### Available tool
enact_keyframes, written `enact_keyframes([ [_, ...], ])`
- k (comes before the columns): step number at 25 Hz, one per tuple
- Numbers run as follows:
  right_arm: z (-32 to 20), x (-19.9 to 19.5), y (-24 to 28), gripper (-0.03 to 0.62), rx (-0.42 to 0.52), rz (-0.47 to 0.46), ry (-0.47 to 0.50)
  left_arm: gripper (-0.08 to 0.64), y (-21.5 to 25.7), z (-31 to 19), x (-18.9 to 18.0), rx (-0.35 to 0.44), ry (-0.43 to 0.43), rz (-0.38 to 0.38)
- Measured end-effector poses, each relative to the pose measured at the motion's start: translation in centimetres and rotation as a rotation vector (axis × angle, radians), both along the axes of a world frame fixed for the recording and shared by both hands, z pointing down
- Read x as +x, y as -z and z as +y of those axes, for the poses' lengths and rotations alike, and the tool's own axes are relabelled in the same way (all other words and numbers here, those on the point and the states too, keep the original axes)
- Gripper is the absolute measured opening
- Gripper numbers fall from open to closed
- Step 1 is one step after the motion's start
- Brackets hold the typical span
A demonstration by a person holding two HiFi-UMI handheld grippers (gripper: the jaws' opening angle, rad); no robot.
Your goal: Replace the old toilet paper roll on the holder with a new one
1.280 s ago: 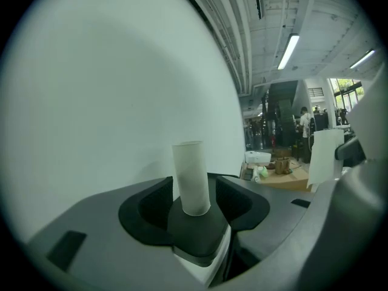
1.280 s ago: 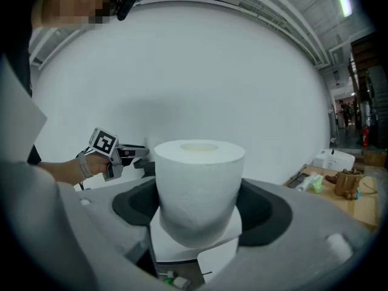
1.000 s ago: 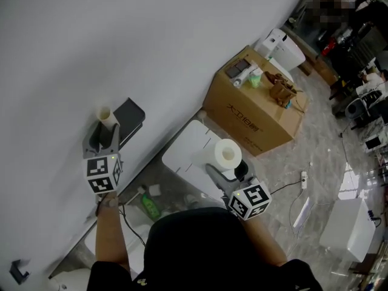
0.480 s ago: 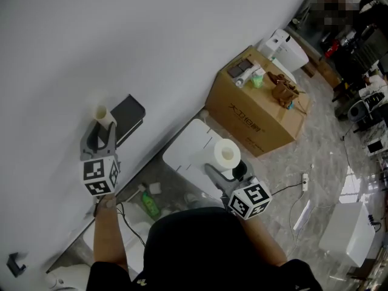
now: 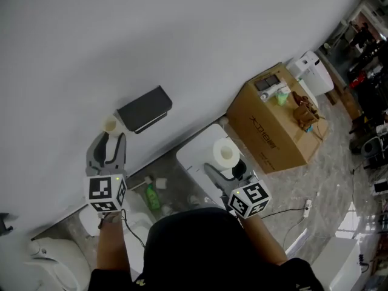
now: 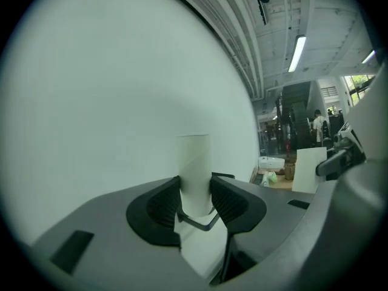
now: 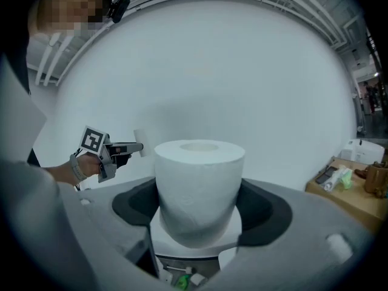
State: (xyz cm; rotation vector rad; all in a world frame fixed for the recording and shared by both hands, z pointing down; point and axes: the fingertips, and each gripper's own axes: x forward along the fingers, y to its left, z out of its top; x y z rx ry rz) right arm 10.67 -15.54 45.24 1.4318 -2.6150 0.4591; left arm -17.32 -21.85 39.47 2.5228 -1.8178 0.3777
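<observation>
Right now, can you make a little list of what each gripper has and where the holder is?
Left gripper: jaws shut on the empty cardboard tube
Right gripper: jaws shut on the new toilet paper roll
Holder: black, on the wall, no roll seen on it
Nearby: cardboard box on the floor

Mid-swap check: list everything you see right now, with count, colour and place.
cardboard tube: one, pale beige, upright between the left gripper's pads
toilet paper roll: one, white, full, between the right gripper's pads
holder: one, black, on the white wall, right of the tube
cardboard box: one, brown, on the floor by the wall, small items on top
bottle: one, green, on the floor below the holder
flat white top: one, white, under the roll
left gripper: one, grey, closed on the cardboard tube
right gripper: one, grey, closed on the toilet paper roll
</observation>
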Motion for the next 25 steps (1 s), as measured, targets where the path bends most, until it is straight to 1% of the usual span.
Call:
enact_keyframes([
  [3, -0.8, -2.1, 0.0, 0.377, 0.000, -0.005, 0.076, 0.172, -0.9, 2.7, -1.5, -0.022, 0.055, -0.001],
  [7, -1.2, -5.3, -0.5, 0.377, -0.007, -0.010, 0.175, 0.172, -3.4, 6.4, -3.1, -0.071, 0.126, -0.011],
  [12, -1.5, -8.9, -1.0, 0.377, -0.016, -0.012, 0.289, 0.172, -5.4, 10.7, -4.2, -0.112, 0.217, 0.062],
  [14, -1.6, -10.3, -1.2, 0.377, -0.018, -0.011, 0.329, 0.172, -6.3, 12.1, -4.3, -0.125, 0.244, 0.066],
  [18, -1.7, -13.1, -1.6, 0.377, -0.020, -0.001, 0.406, 0.172, -7.5, 13.8, -4.7, -0.147, 0.293, 0.052],
  [21, -1.5, -14.8, -1.9, 0.377, -0.007, 0.034, 0.456, 0.172, -7.8, 14.7, -5.2, -0.149, 0.323, 0.057],
  [25, -2.0, -16.9, -1.4, 0.377, 0.023, 0.040, 0.507, 0.173, -7.8, 15.7, -6.3, -0.152, 0.384, 0.071],
])
